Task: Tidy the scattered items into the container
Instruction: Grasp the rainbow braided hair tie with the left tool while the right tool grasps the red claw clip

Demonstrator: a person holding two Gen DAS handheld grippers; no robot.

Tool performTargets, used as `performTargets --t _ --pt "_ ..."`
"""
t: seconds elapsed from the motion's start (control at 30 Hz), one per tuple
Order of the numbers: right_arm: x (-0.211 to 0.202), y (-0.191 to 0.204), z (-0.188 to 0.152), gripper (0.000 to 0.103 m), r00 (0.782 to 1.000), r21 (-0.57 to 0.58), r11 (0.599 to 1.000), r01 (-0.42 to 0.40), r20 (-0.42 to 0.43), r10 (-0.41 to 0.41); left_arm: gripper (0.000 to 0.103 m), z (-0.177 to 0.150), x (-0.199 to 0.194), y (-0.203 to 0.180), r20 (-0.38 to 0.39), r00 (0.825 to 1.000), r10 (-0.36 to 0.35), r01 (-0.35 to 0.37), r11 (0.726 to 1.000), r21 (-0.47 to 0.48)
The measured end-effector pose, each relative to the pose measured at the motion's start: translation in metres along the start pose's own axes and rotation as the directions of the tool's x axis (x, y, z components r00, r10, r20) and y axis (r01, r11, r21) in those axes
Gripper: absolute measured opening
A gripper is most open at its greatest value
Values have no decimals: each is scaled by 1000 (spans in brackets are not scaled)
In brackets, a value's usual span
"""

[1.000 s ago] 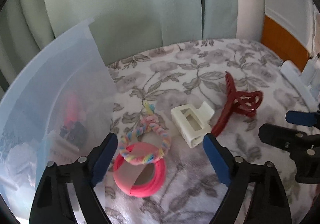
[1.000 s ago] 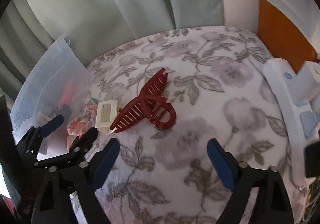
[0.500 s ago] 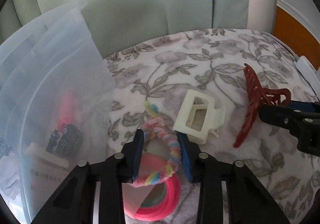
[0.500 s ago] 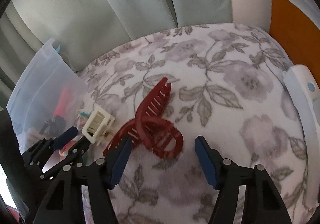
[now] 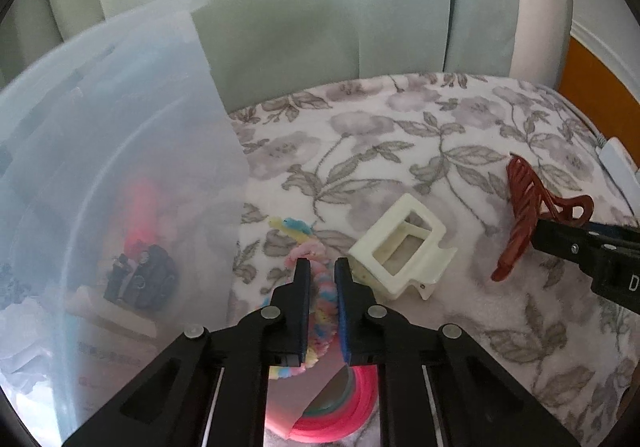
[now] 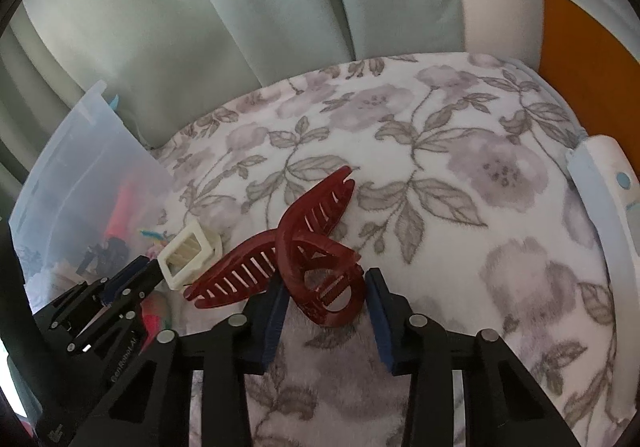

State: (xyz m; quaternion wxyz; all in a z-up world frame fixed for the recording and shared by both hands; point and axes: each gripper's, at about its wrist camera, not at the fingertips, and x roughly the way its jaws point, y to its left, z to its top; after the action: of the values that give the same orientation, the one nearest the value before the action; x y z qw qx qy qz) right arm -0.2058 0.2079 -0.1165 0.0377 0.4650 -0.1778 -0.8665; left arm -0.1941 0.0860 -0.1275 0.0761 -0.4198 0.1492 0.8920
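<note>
My left gripper (image 5: 321, 267) is shut on a pastel rainbow scrunchie (image 5: 323, 289) that lies over a pink ring of hair ties (image 5: 340, 423). A cream hair claw (image 5: 404, 247) lies just right of it. My right gripper (image 6: 326, 287) has closed in around the looped end of a dark red hair claw (image 6: 296, 259); its pads (image 6: 276, 311) touch or nearly touch the claw. The red claw also shows in the left wrist view (image 5: 524, 215). The translucent plastic container (image 5: 100, 187) stands at the left with items inside.
Everything rests on a floral blanket (image 6: 440, 175). Pale green curtains (image 6: 200, 27) hang behind. A white and blue device (image 6: 612, 199) lies at the right edge, by an orange panel (image 6: 588, 47). The left gripper's arm (image 6: 104, 299) shows beside the container (image 6: 80, 183).
My left gripper moved forward and closed on the rainbow scrunchie. My right gripper moved up to the red claw and narrowed around its looped end.
</note>
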Motion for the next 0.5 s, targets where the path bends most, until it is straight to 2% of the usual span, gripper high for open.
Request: performTargets --t 0.5 --pt "-72 -8 -23 41 997 83 997 -2 73 -4 10 2 -56 5 41 998 -49 50 998 -31"
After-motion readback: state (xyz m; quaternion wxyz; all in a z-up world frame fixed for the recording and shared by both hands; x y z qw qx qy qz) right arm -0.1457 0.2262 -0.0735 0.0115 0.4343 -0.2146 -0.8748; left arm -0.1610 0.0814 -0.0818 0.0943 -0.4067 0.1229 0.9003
